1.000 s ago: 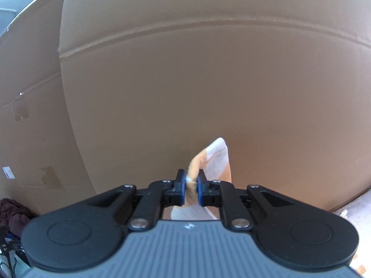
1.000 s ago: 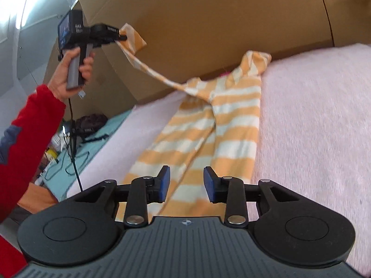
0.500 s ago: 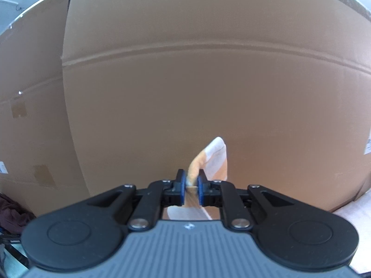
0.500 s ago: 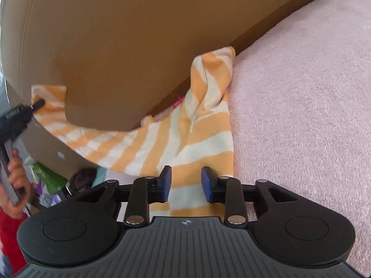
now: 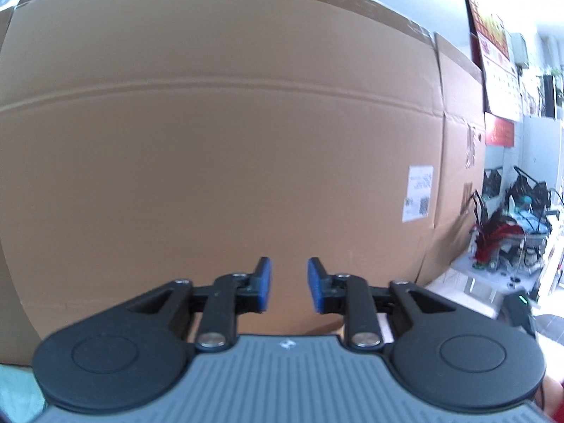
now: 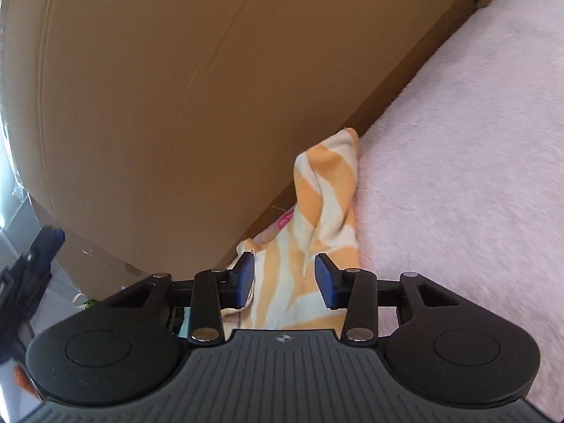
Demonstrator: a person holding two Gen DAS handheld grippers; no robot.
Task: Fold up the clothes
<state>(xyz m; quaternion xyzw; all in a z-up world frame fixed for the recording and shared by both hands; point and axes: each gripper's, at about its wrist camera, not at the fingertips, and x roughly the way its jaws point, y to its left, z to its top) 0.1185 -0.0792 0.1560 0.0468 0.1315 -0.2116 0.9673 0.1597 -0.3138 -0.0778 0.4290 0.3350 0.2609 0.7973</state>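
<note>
Since previous frames: left tool [image 5: 286, 283] let go of striped sleeve, jaws just opened, nothing between them now; aimed at cardboard box [image 5: 229, 148] face only. Right tool [image 6: 284, 280] swung in close to box, now over collar end of orange-and-white striped garment [image 6: 322, 211]; jaws parted, cloth seen between the pads but not pinched, so released, not grasping. Garment lying on pink fleece blanket [image 6: 476, 162], bunched against foot of box, one sleeve sticking up along box wall. Judgement: released sleeve dropped somewhere beside box, out of view; first sleeve fold probably done or abandoned, next grasp likely at collar or shoulder with right tool. Writing: white shipping label [image 5: 418, 198] on box, right of left tool, with QR-type code, text too small to read; pink tag [image 6: 286, 219] at garment neck, lettering illegible; red poster [image 5: 491, 31] beyond box edge, characters blurred.
</note>
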